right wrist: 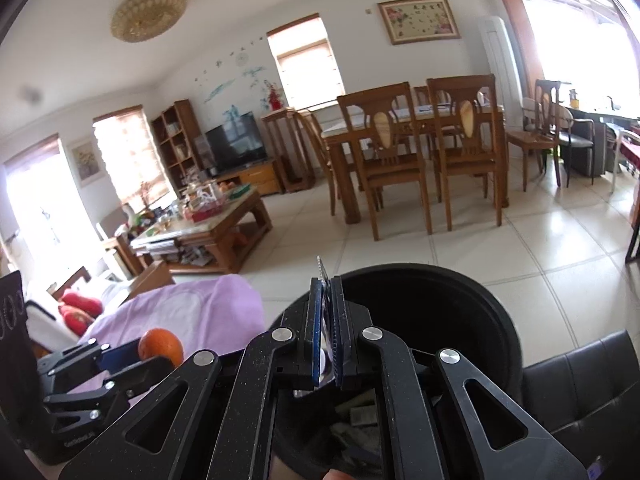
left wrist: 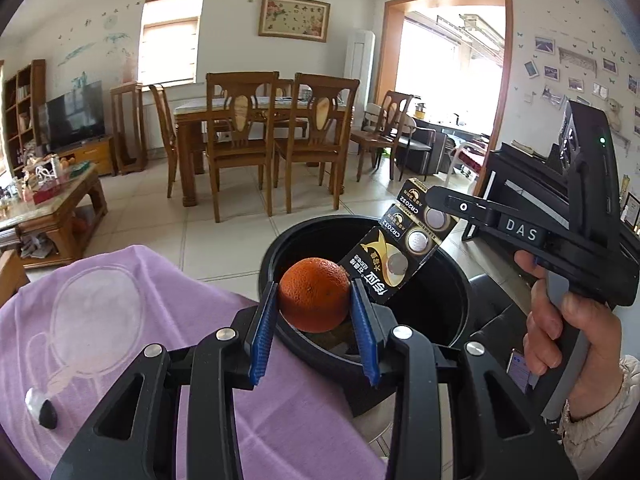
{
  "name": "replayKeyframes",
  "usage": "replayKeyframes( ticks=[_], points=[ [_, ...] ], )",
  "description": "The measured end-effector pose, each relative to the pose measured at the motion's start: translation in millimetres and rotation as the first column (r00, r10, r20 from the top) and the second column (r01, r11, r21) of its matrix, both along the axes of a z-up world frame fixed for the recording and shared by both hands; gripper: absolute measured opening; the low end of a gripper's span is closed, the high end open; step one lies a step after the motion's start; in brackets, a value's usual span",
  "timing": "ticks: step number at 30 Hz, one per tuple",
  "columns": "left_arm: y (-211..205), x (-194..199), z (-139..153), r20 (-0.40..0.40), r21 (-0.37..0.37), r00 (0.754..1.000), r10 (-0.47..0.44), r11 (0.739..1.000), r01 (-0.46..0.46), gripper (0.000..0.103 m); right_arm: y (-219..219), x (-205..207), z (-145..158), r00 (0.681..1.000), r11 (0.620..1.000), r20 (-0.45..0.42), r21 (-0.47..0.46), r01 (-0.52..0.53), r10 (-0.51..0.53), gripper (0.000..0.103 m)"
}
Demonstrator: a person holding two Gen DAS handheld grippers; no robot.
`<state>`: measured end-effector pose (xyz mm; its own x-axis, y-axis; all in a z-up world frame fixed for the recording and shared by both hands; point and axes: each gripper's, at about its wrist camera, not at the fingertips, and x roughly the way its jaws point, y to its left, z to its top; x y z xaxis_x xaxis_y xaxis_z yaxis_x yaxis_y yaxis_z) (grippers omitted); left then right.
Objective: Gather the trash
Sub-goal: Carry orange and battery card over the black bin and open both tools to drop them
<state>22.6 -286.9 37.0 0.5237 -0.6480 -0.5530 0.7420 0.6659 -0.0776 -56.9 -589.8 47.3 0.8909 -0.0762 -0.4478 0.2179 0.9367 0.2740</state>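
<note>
A tiled living and dining room spreads out behind the work: in the left wrist view a wooden dining table (left wrist: 260, 110) ringed by carved chairs stands mid-room, a television (left wrist: 74, 116) sits on a low cabinet at the left, and a cluttered wooden coffee table (left wrist: 52, 204) lies nearer. Close by, a purple cloth (left wrist: 132, 320) covers a surface, and a small black and silver object (left wrist: 42, 408), too unclear to name, lies at its lower left. Just right of the cloth stands a round black trash bin (left wrist: 452, 292). The left gripper (left wrist: 314, 300) is clamped on an orange (left wrist: 314, 294), its blue pads pressing both sides, with the fruit held over the bin's near rim. From the right, the right gripper (left wrist: 434, 196), held in the person's right hand (left wrist: 560, 320), pinches the top of a black card of CR2032 button batteries (left wrist: 404, 244), which hangs slanted over the bin mouth, its lower end overlapping the orange. In the right wrist view the same room shows with a round ceiling lamp (right wrist: 148, 14) and a framed picture (right wrist: 420, 20) on the far wall. The right gripper (right wrist: 328, 320) is closed tight on the battery card (right wrist: 326, 304), seen edge-on between the blue pads and blocking part of the bin (right wrist: 480, 300), whose bottom holds some scraps. At the lower left the left gripper (right wrist: 132, 354) holds the orange (right wrist: 160, 346) beside the purple cloth (right wrist: 192, 312), and a black leather seat (right wrist: 580, 380) sits just right of the bin.
</note>
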Motion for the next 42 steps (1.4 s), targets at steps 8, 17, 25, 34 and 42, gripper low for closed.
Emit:
replayKeyframes(
  ticks=[8,17,25,34,42],
  points=[
    [-47.8,-7.2,-21.6,-0.026,0.048,0.998,-0.064,0.997,0.065,0.036,-55.9,-15.0,-40.1,0.995,0.996,-0.061,0.026,0.082,-0.08,0.005],
    [-80.6,4.1,-41.9,-0.066,0.101,0.995,-0.07,0.992,0.076,0.036,-65.0,7.7,-75.8,0.989,0.995,-0.124,0.048,0.086,-0.08,0.006],
    [-87.6,2.5,-45.2,-0.078,0.121,0.994,-0.074,0.989,0.083,0.037,-59.1,26.8,-86.8,0.986,0.994,-0.148,0.067,0.089,-0.079,0.006],
    [-93.1,-7.8,-38.3,-0.027,0.149,0.998,-0.05,0.987,0.054,0.064,-55.3,26.6,-82.1,0.986,0.994,-0.156,0.073,0.075,-0.063,0.032],
    [-83.8,-20.4,-22.8,0.042,0.105,0.998,-0.038,0.994,0.034,0.089,-48.3,21.9,-76.2,0.989,0.993,-0.134,0.085,0.076,-0.064,0.064]
  ],
)
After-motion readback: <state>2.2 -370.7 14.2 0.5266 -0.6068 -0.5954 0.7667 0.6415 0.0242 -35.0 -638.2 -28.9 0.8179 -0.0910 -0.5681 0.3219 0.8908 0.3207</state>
